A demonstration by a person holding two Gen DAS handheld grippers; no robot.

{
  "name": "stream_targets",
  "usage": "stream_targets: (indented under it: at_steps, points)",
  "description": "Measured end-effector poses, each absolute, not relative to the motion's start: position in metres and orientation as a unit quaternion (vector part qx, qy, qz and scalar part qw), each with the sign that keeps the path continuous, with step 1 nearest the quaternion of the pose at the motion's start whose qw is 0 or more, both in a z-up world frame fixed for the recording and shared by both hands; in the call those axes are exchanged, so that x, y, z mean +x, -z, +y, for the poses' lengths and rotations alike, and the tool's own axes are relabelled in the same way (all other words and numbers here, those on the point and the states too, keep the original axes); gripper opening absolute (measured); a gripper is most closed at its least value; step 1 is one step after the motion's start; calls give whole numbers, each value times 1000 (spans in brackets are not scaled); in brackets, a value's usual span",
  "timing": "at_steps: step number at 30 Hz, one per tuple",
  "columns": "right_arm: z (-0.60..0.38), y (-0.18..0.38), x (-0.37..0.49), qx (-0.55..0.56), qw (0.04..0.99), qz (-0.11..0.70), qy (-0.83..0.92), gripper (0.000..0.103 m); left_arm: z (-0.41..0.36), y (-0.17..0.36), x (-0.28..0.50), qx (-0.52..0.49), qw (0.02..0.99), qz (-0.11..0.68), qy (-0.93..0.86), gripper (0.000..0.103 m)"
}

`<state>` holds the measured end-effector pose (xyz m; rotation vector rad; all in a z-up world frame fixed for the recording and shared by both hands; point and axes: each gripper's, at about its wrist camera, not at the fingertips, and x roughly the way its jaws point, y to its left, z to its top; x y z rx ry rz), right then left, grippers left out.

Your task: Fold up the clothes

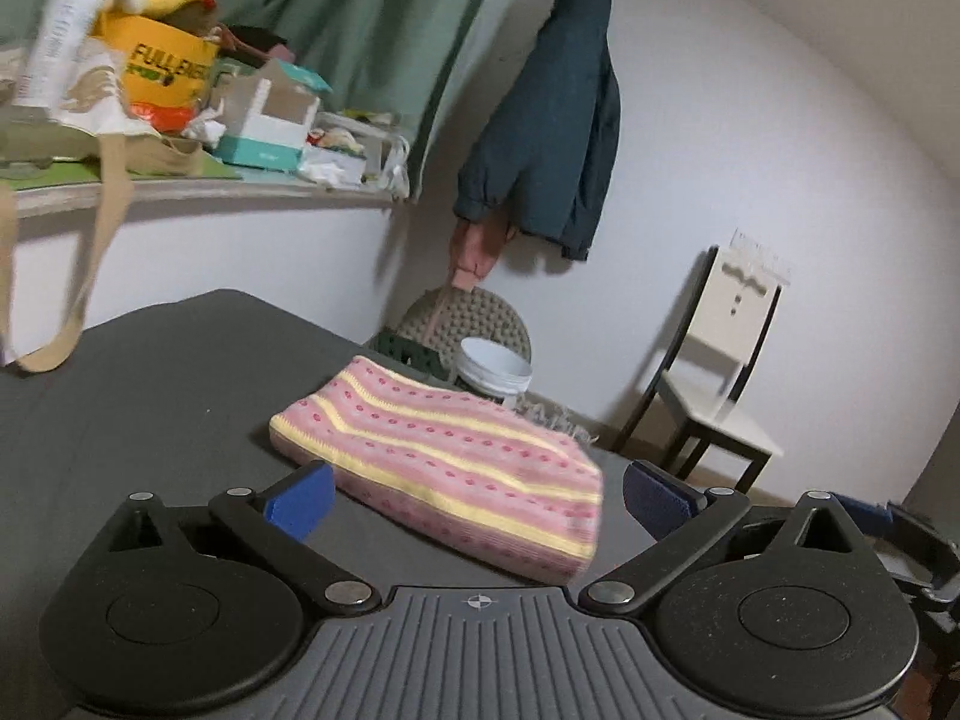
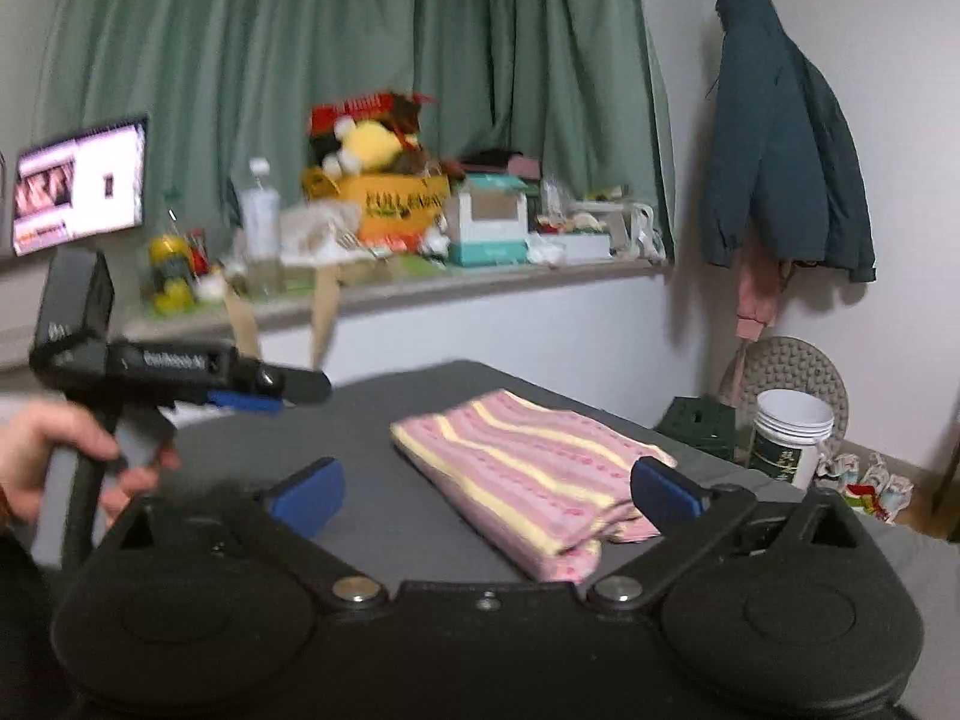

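As seen: 1 folded cloth (image 1: pixel 444 462) | 2 tongs (image 1: pixel 477 501) (image 2: pixel 489 489) agape | 1 table (image 1: pixel 150 396)

The clear bottle (image 1: pixel 57 36) on the shelf is blurry and its top is cut off by the picture's edge; the words on the yellow box (image 2: pixel 403 204) are too smeared to read; the screen (image 2: pixel 78 183) is too fuzzy to make out; the left gripper (image 2: pixel 252 399) is blurry, so its fingers cannot be told open or closed from the side; the hand (image 2: pixel 57 456) holding it is cut off at the edge.
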<state>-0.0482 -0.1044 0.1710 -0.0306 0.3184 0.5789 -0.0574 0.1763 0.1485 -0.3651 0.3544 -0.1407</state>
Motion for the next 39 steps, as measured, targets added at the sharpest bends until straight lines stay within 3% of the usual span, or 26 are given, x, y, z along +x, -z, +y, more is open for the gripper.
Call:
stream_targets:
  at_steps: [10,25,33,39]
  points:
    - [-105,-194,-102,55,975,96,-190,103,150,-156,-72,-142,977,160,-18,103]
    - [-50,-178,-49,-44,983,178,-26,103,132,-169,-35,-135,949,189,-213,103]
    - [-22,-217,-58,-100,973,209,-11,103,145,-204,-48,-132,957,195,-169,103]
    - [-25,-232,-58,-24,968,246,-36,103,154,-201,-36,-87,949,250,-172,103]
